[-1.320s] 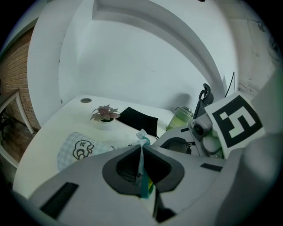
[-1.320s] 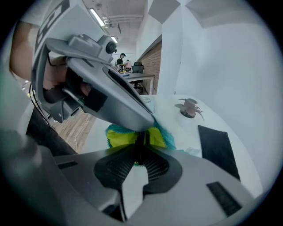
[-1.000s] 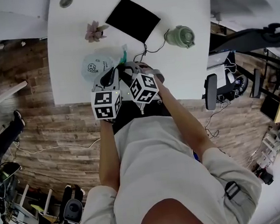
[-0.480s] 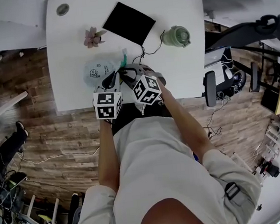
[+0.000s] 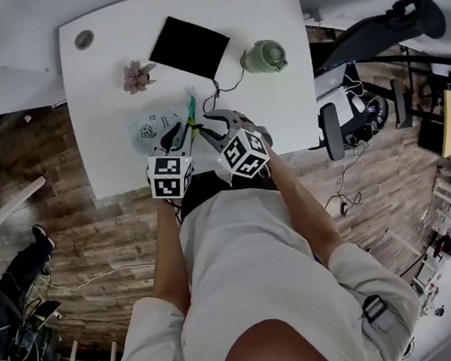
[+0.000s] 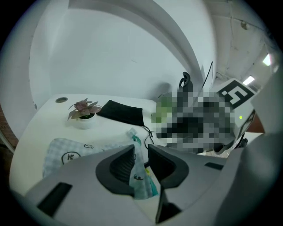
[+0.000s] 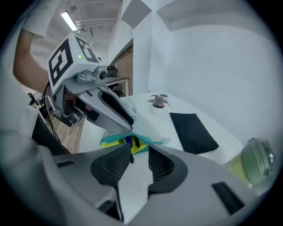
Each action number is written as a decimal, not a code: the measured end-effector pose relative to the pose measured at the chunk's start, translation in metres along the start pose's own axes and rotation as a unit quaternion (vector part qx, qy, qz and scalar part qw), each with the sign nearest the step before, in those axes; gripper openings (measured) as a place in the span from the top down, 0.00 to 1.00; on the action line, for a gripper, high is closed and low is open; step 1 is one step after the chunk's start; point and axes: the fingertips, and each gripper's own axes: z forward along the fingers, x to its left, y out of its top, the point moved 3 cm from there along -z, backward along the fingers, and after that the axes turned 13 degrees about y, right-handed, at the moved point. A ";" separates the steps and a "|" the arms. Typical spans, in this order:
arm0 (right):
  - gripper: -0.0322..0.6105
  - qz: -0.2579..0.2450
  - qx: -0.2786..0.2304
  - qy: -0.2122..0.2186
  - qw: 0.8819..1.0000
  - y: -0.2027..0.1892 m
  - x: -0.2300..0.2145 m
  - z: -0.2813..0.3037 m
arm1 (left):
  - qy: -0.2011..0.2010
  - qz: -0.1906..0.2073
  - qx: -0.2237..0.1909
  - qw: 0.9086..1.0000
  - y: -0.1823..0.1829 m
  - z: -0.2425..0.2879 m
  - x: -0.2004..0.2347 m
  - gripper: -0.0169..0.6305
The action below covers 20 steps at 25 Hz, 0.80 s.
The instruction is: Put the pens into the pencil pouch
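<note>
The right gripper hangs over the white table, its jaws just opened a little way, with only bare tabletop between the ribbed pads. Just beyond its tips lies the pencil pouch, its teal-edged mouth gaping toward the camera, its lining yellow, dark pens showing inside. The left gripper, its jaws also just opened, reaches down from the left onto the pouch's upper edge; whether fabric sits between them cannot be told here. Farther off are a black pad, a small potted plant and a green lidded container
</note>
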 end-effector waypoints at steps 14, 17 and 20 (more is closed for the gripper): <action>0.66 0.043 -0.140 -0.117 0.982 0.036 -0.013 -0.095 | 0.004 0.049 -0.127 0.991 0.075 -0.040 -0.016 0.73; 0.63 0.031 -0.175 -0.136 0.975 0.050 -0.017 -0.115 | 0.016 0.068 -0.164 0.984 0.098 -0.054 -0.022 0.71; 0.60 0.024 -0.212 -0.152 0.965 0.061 -0.019 -0.139 | 0.036 0.083 -0.199 0.976 0.118 -0.072 -0.029 0.69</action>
